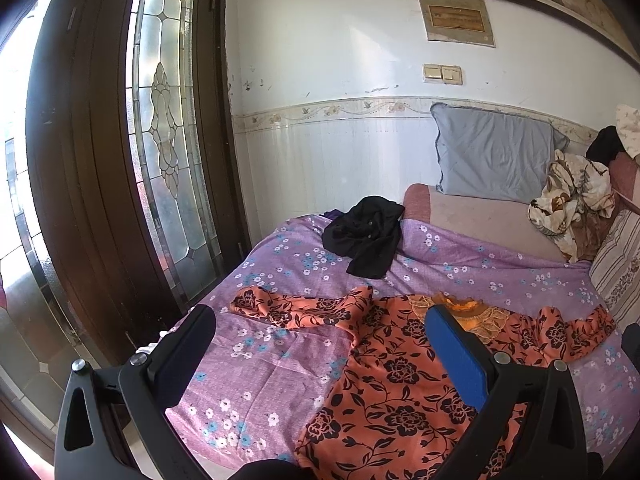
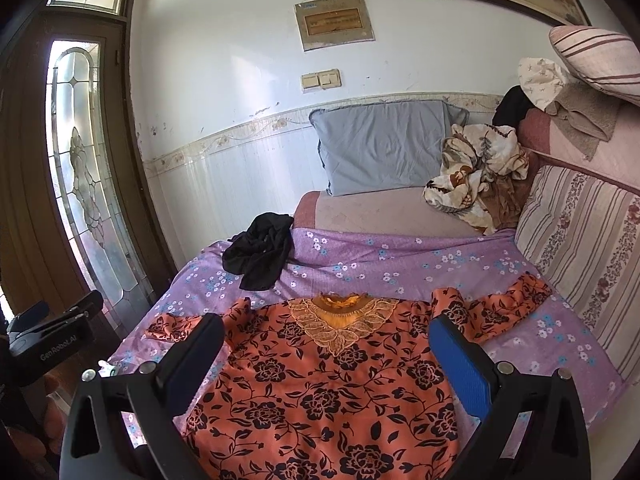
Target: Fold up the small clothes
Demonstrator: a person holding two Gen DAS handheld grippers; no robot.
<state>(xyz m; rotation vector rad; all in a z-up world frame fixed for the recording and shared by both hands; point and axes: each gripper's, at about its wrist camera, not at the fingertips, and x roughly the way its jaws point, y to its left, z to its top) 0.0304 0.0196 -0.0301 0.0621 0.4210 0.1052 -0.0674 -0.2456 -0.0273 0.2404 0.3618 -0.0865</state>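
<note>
An orange garment with black flowers [image 1: 384, 384] [image 2: 328, 392] lies spread flat on the purple flowered sheet [image 1: 276, 356] [image 2: 400, 256], sleeves out to both sides, gold lace collar [image 2: 340, 320] toward the wall. My left gripper [image 1: 320, 320] hovers open above the garment's left side, holding nothing. My right gripper [image 2: 326, 330] hangs open over the garment's chest, also without anything between its fingers. The left gripper's body [image 2: 48, 340] shows at the left edge of the right wrist view. A crumpled black garment [image 1: 364, 236] [image 2: 260, 250] lies farther back on the sheet.
A grey pillow [image 1: 496, 152] [image 2: 384, 144] leans against the white wall. A crumpled cream patterned cloth [image 1: 572, 200] [image 2: 476, 172] and striped cushions [image 2: 576, 232] sit at the right. A dark wooden door with leaded glass [image 1: 168, 136] stands at the left of the bed.
</note>
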